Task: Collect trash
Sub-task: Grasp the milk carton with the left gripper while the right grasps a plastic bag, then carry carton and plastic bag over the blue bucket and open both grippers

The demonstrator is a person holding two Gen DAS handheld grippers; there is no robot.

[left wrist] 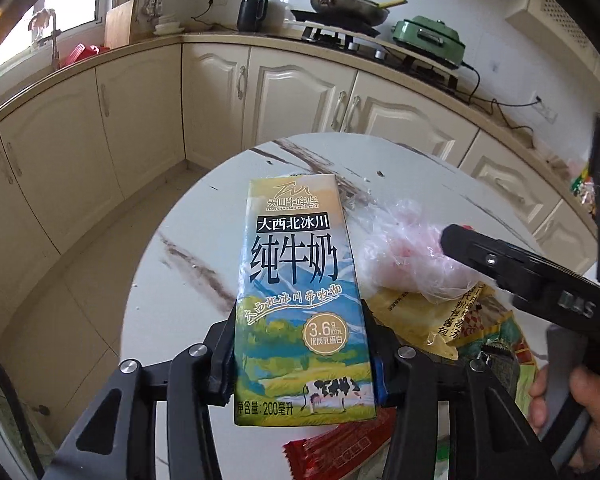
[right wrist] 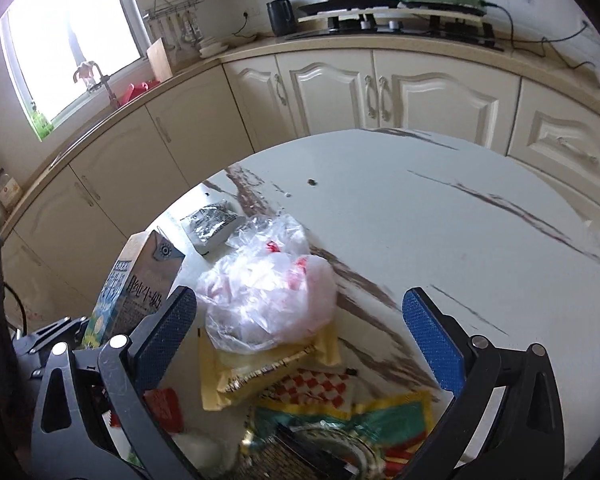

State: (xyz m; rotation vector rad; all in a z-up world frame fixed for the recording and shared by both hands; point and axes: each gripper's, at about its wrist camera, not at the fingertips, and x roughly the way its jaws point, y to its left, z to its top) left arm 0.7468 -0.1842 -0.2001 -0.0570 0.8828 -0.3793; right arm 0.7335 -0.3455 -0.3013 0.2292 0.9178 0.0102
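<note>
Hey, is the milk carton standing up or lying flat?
Standing up: the milk carton rises off the table between the left gripper's jaws, top flap showing.

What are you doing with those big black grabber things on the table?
A person is collecting trash off a white marbled round table. The left gripper has its jaws closed on an upright blue-and-yellow milk carton. The right gripper, jaws wide open, hovers over a crumpled clear plastic bag lying on a yellow snack wrapper. A small silver packet waits further back.
</note>
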